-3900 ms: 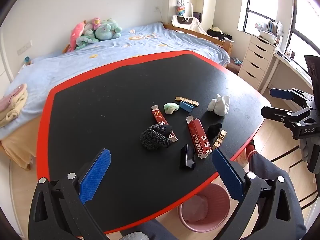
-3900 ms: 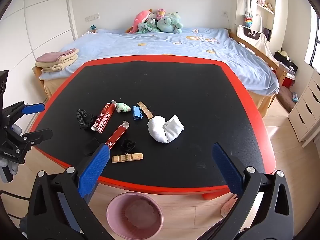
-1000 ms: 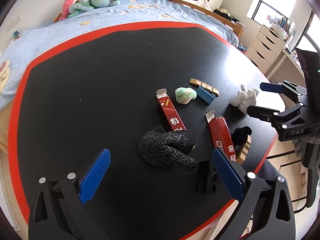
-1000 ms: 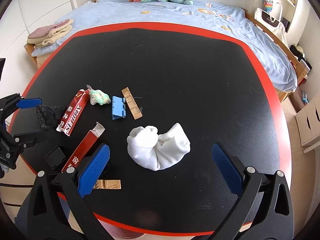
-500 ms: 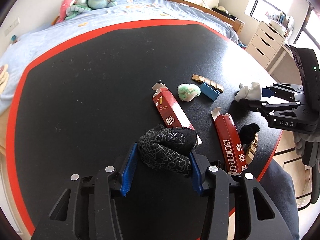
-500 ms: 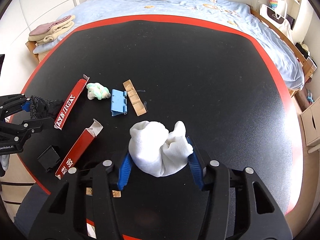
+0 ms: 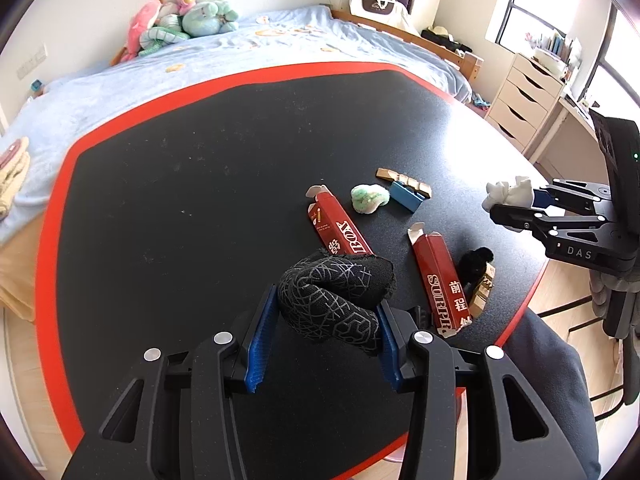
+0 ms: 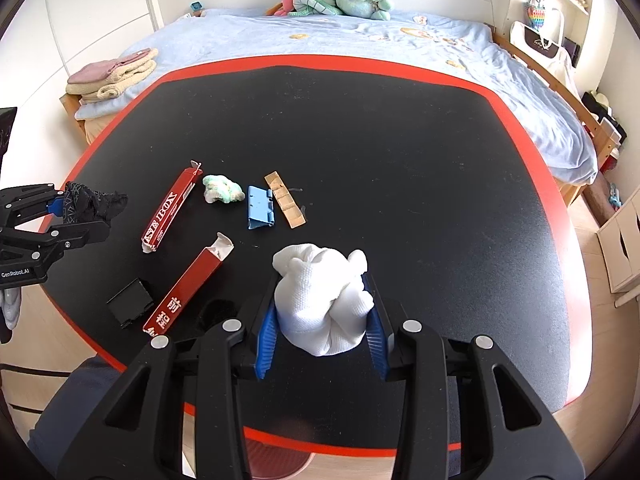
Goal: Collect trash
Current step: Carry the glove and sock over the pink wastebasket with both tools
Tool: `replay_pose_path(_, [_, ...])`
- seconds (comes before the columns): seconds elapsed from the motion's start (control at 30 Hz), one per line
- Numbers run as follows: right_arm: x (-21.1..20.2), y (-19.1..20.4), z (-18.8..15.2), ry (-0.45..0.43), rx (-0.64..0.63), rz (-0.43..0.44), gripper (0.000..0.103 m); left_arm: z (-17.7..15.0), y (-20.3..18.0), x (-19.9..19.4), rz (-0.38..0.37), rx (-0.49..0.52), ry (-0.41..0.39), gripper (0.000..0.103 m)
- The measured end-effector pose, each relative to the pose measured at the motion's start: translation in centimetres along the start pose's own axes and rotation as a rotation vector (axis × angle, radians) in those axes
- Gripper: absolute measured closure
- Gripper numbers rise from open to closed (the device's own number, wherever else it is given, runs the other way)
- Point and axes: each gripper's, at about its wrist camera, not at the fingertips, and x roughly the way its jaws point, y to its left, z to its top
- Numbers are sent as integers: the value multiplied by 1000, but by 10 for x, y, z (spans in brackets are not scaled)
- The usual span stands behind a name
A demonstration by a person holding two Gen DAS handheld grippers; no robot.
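Now left tongs [image 7: 320, 334] clamp the black sock [image 7: 334, 298]; right tongs [image 8: 322, 338], closing, squeeze the white sock [image 8: 322, 300]

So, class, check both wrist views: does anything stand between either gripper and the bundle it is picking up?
Nothing visible does. The left gripper presses straight on the black patterned bundle. The right gripper is closing its jaws with the white cloth bundle directly between them, touching both sides.

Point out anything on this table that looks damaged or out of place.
Both red cartons lie flat with end flaps torn open. A crumpled green wad sits beside the farther one. Nothing is spilled.
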Motion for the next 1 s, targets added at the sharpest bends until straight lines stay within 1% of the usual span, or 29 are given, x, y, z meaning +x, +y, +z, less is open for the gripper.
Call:
replay_pose_path(0.13, [-24, 2, -12, -32, 6, 8, 65, -4, -7, -16, -22, 10, -21, 59])
replay_pose_path(0.4, [-71, 16, -42, -85, -13, 32, 65, -19, -39, -38, -66, 67, -52, 59])
replay_pose_path(0.57, [-91, 28, -68, -101, -23, 55, 65, -35, -60, -43, -104, 108, -44, 59])
replay_pose_path(0.73, [-100, 38, -96, -92, -21, 73, 64, -57, -76, -39, -132, 134, -17, 59])
replay_pose_path(1.0, [-90, 55, -140, -21, -17, 107, 64, -89, -94, -20, -178, 149, 56, 59])
